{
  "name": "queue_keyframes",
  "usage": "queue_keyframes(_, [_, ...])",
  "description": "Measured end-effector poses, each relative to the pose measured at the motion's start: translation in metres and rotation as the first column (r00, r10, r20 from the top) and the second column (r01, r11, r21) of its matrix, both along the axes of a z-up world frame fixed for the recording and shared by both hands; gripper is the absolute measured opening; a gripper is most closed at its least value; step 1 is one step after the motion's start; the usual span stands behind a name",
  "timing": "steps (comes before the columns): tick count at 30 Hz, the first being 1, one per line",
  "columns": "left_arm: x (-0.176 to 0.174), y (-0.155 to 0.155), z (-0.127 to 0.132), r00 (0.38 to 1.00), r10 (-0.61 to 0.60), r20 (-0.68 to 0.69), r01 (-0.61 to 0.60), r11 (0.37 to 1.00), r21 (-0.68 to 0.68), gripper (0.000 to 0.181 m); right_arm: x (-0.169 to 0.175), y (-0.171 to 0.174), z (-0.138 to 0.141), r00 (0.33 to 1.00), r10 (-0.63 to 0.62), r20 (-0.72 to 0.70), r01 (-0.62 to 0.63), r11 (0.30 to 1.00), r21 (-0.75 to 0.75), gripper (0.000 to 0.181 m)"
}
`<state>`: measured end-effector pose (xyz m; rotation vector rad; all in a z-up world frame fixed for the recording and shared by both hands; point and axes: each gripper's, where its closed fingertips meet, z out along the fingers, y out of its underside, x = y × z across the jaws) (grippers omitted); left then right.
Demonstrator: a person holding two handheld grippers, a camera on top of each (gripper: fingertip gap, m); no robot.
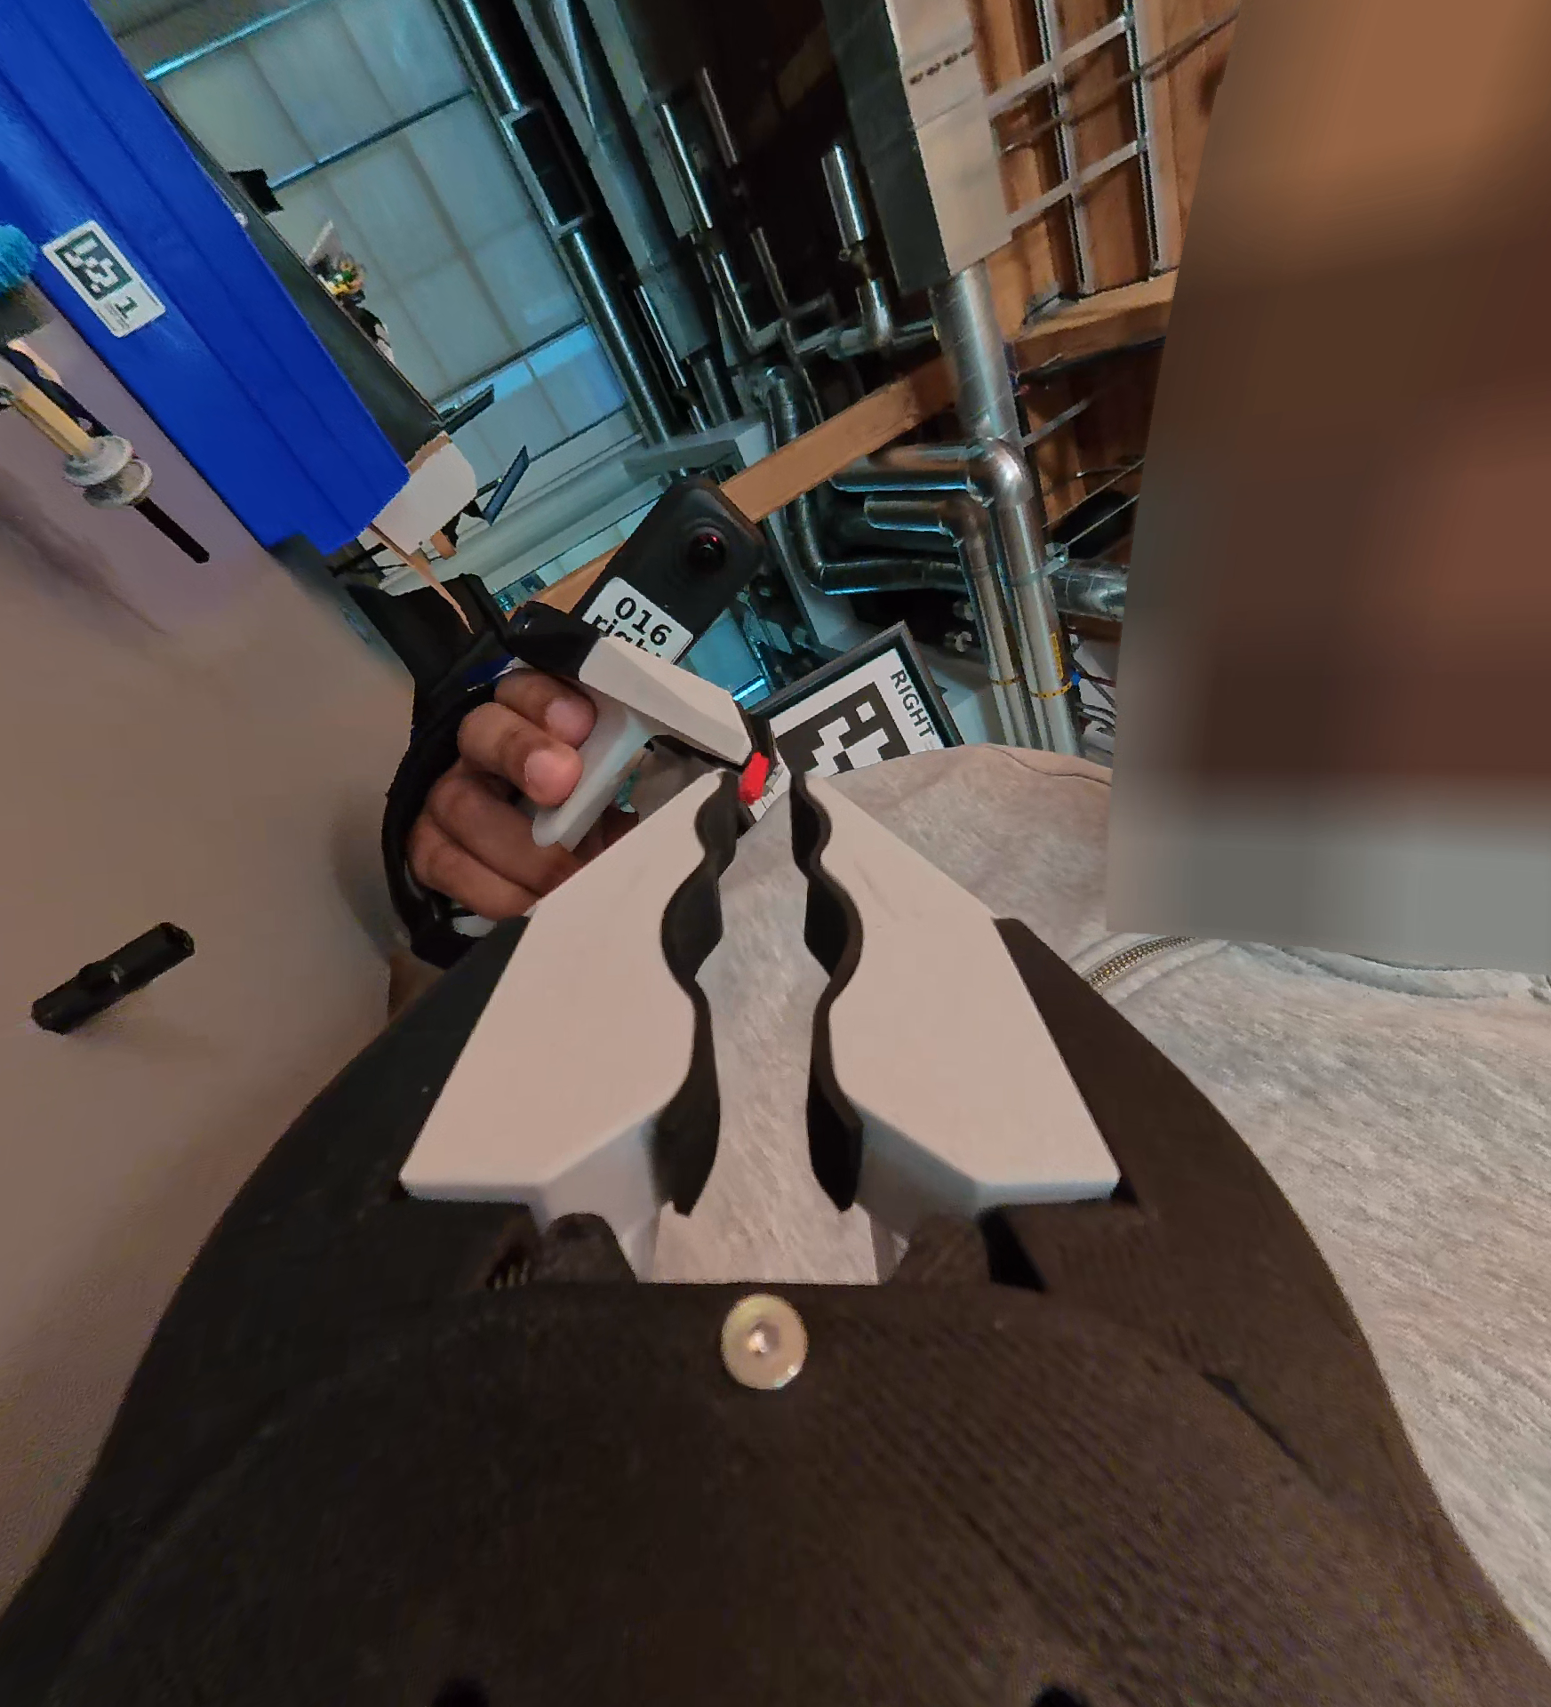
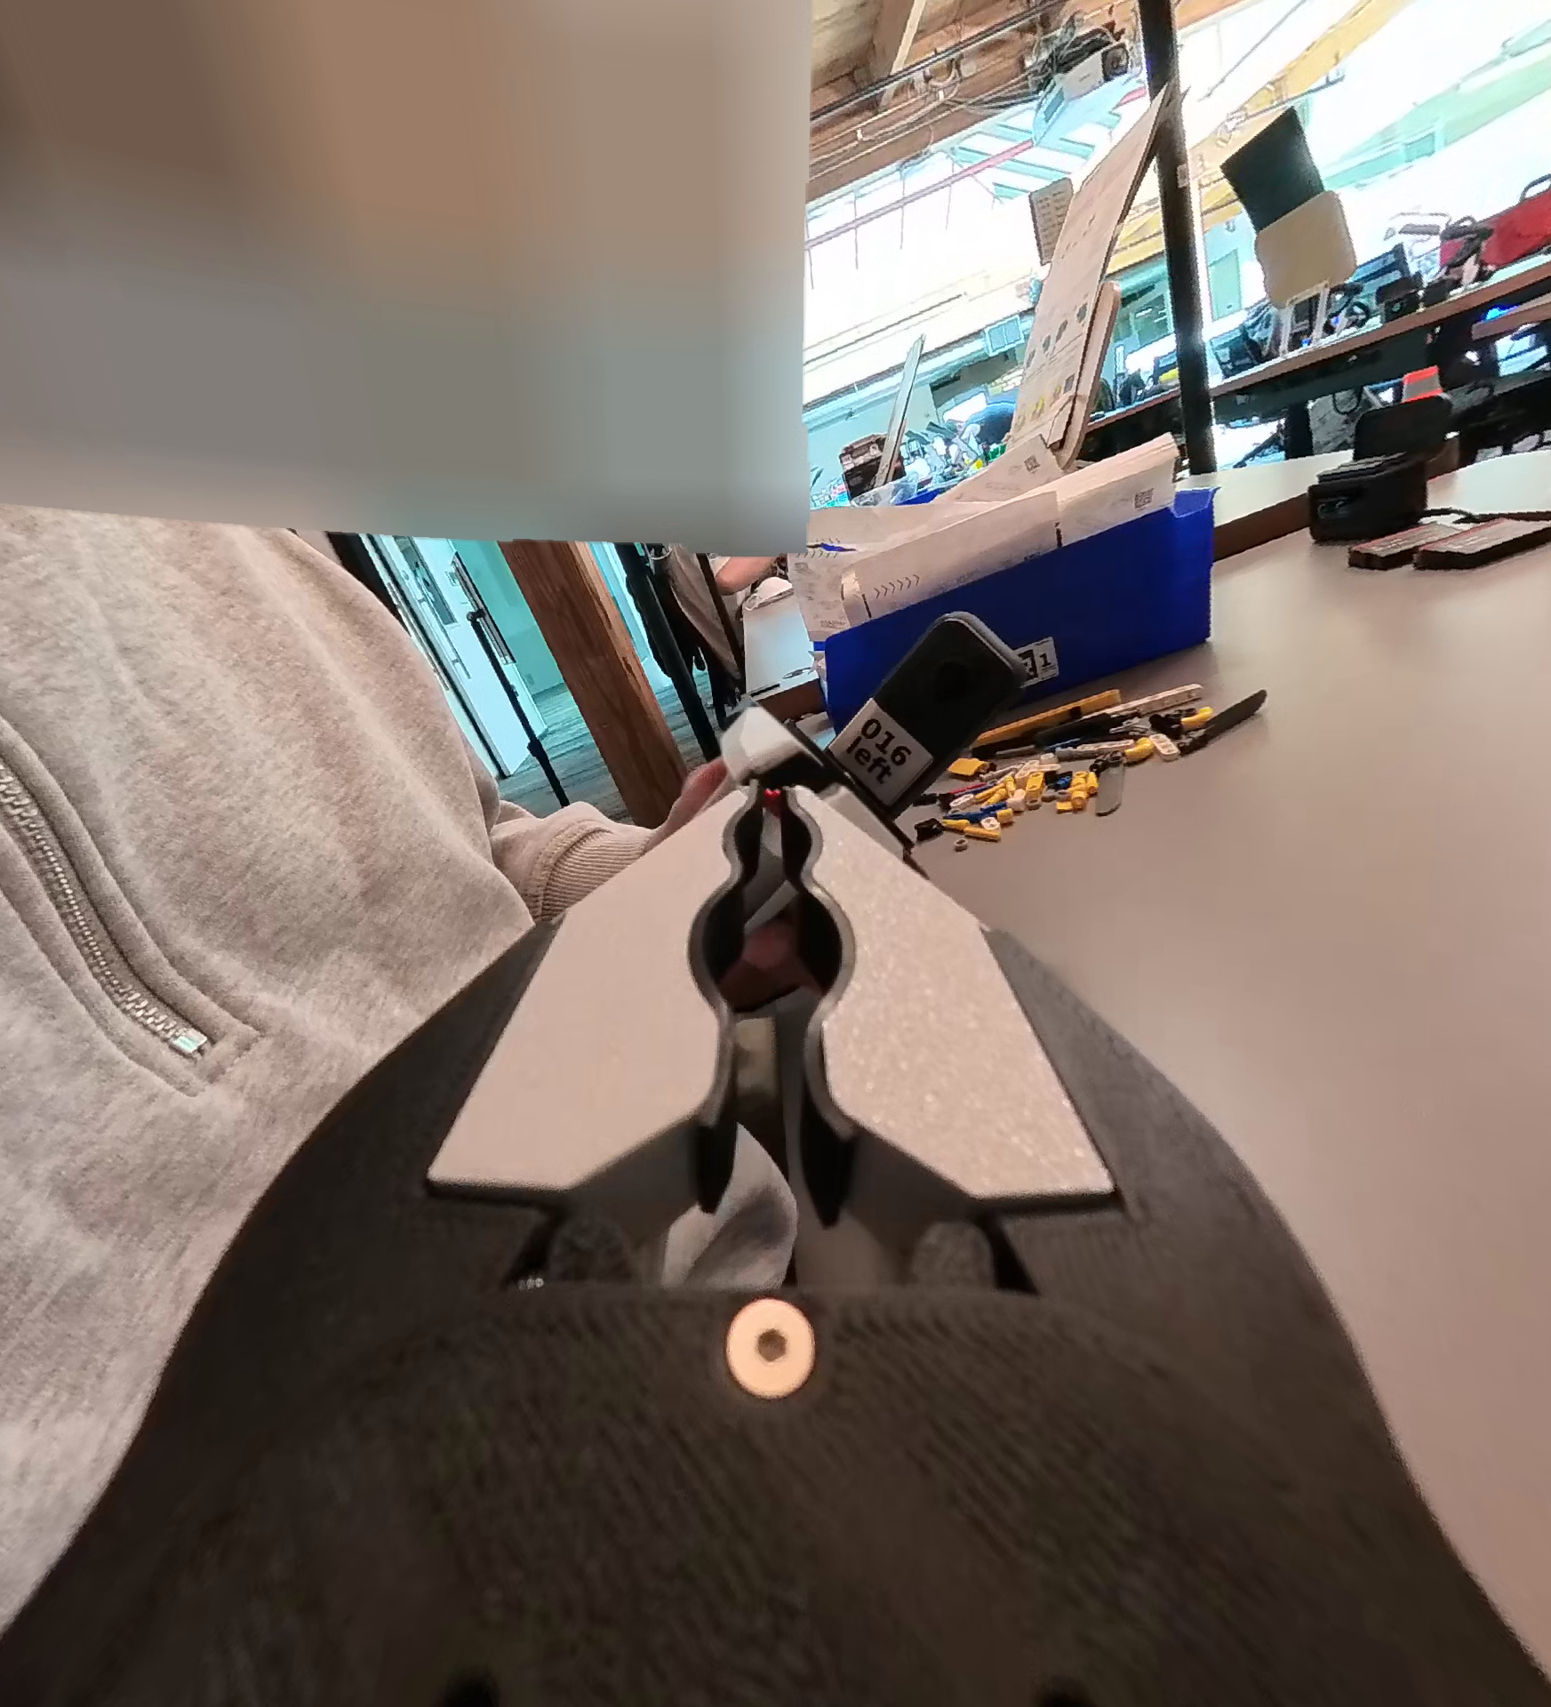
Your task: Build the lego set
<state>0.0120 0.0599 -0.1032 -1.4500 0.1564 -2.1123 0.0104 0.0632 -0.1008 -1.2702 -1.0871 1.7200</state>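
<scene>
Lego for this build is mostly still loose, so I judge the job to be at an early stage. Going from big to small: the table point(image 2: 1307, 924) carries a blue bin point(image 2: 1030, 610) stuffed with papers, and just in front of it lies the pile of parts point(image 2: 1067, 767), yellow, black, white and grey, scattered and unjoined as far as I can see. In the left wrist view a single black pin point(image 1: 111, 974) lies alone on the table, well apart from the rest. I see no finished model in either view.

What I am working on is tiny. My right claw point(image 1: 753, 759) is clenched on a small red piece point(image 1: 753, 776), raised off the table in front of my grey sweatshirt point(image 1: 1307, 1201). My left claw point(image 1: 757, 785) is released, its tips parted with the red piece just at the gap; from the right wrist view the two tips nearly meet. I take this as a hand-over or a mating of two small parts in the air, though whether a second part is there I cannot tell.

The red piece looks short, narrow and glossy, mostly hidden by the pads; its exact shape is too small to read. Nearly all the assembling seems left to do.
</scene>
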Motion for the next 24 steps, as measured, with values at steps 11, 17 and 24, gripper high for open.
queue_keyframes(11, [-0.004, 0.009, -0.006, 0.993, 0.093, -0.073, -0.091, 0.995, 0.031, 0.003, 0.0, 0.007, -0.003, 1.0, -0.016, 0.014, 0.017, 0.999, -0.035, 0.007])
queue_keyframes(17, [-0.006, 0.014, -0.009, 0.964, 0.197, -0.177, -0.175, 0.976, 0.13, 0.002, -0.004, 0.013, -0.012, 0.996, -0.028, 0.08, 0.035, 0.996, -0.077, 0.009])
queue_keyframes(24, [0.0, 0.011, -0.016, 0.929, 0.223, -0.295, -0.158, 0.96, 0.231, 0.002, -0.005, 0.008, -0.016, 0.994, 0.009, 0.11, 0.0, 0.997, -0.08, 0.005])
